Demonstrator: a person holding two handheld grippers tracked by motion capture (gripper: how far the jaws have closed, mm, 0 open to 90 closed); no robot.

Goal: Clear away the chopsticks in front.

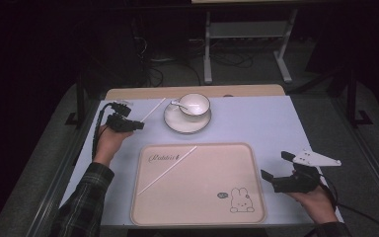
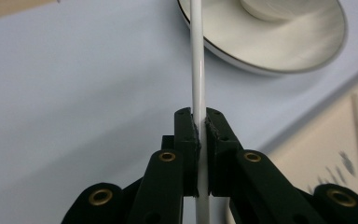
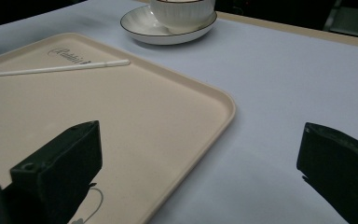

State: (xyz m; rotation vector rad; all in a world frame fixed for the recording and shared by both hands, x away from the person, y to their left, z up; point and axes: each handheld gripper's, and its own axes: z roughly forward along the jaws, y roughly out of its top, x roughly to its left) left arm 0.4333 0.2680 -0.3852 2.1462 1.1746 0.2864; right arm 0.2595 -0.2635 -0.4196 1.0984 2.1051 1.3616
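Two straws: left gripper (image 1: 139, 125) clamps one (image 2: 197, 70), long axis toward saucer (image 1: 173, 122); right gripper (image 1: 276, 167) wide, empty, off tray's (image 1: 256, 163) right edge.

The left gripper (image 1: 139, 125) sits up and left of the tray (image 1: 256, 163), just off its far left corner, its fingers (image 2: 186, 135) clamped together on a thin white stick (image 2: 197, 56). The left hand (image 1: 109, 140) grips it from behind, plaid sleeve (image 1: 84, 202) trailing back. The right gripper (image 1: 276, 165) lies just beside the tray's right edge, fingers (image 3: 60, 158) spread wide with nothing between them, resting in the upturned right hand (image 1: 316, 197).
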